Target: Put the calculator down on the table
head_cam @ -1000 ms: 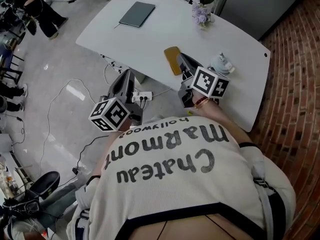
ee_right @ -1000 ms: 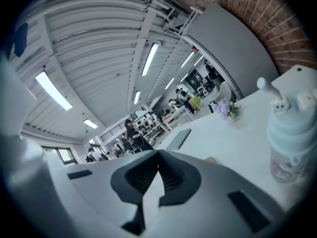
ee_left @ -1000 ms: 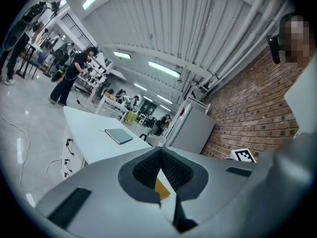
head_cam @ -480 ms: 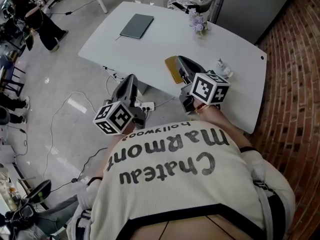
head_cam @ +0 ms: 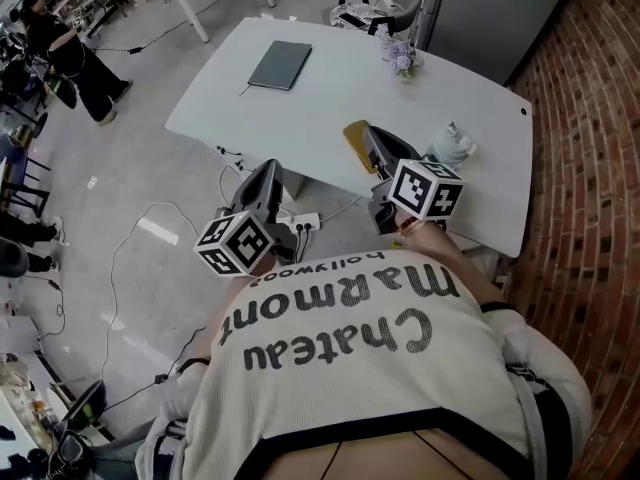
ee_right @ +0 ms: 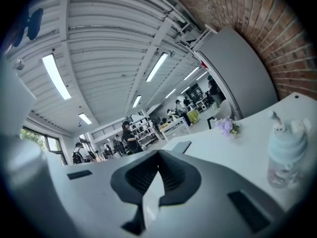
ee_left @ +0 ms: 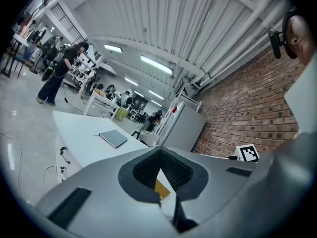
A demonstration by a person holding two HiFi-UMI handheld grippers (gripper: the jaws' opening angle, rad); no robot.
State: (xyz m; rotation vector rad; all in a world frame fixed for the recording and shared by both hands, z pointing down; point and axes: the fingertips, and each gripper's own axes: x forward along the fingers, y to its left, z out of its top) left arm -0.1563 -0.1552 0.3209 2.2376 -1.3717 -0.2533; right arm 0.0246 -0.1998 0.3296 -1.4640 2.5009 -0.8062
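Observation:
The calculator (head_cam: 354, 140), a flat mustard-yellow slab, lies on the white table (head_cam: 330, 78) near its front edge. My right gripper (head_cam: 373, 138) hovers just to its right and covers its right side. In the right gripper view the right gripper (ee_right: 151, 202) is shut with nothing between its pads. My left gripper (head_cam: 267, 172) hangs over the floor, short of the table's edge. The left gripper view shows that gripper (ee_left: 166, 205) with its tips together and nothing held. Behind them a sliver of the calculator (ee_left: 162, 188) shows.
A dark notebook (head_cam: 280, 65) lies at the table's far left. A small bunch of purple flowers (head_cam: 402, 58) stands at the back, and a pale bottle (head_cam: 452, 146) just right of the right gripper. A power strip (head_cam: 300, 223) with cables lies on the floor. A brick wall runs on the right.
Both grippers have risen a little, and the left one has come closer to the table's edge. The calculator lies in the same place on the table.

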